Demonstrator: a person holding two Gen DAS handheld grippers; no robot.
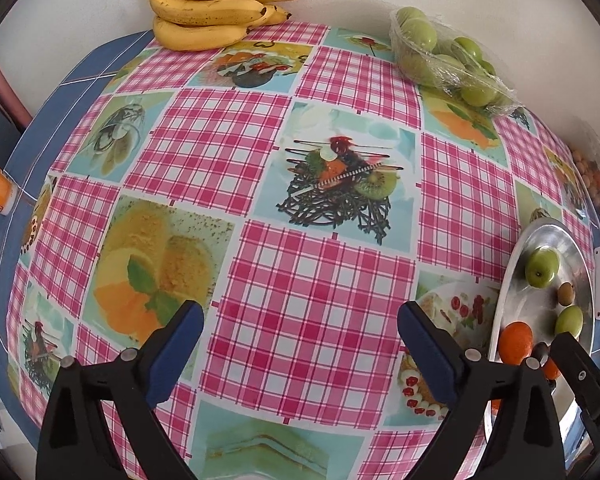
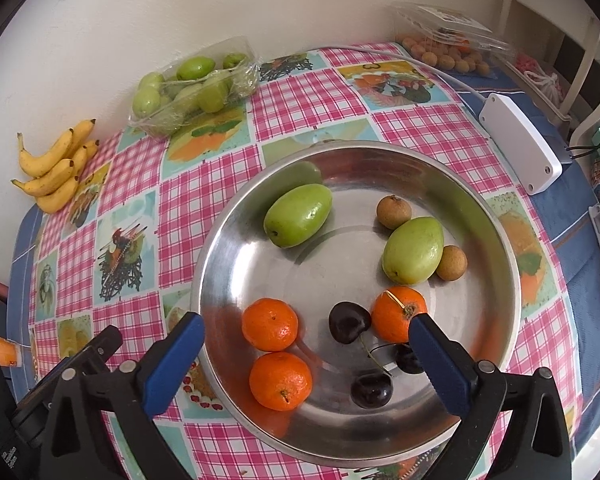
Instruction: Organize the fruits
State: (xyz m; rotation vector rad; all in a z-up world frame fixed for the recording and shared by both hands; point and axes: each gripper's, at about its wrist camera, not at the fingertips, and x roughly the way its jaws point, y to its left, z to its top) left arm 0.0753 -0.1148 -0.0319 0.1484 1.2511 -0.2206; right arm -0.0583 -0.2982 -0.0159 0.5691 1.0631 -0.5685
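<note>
The desk, covered by a pink-checked cloth (image 2: 204,196), carries a round steel dish (image 2: 496,240); yellow bananas (image 2: 56,168) are seen at nine o'clock.

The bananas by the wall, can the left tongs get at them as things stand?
Probably yes: the left tongs are open and empty, and only bare tablecloth lies between them and the bananas.
</note>
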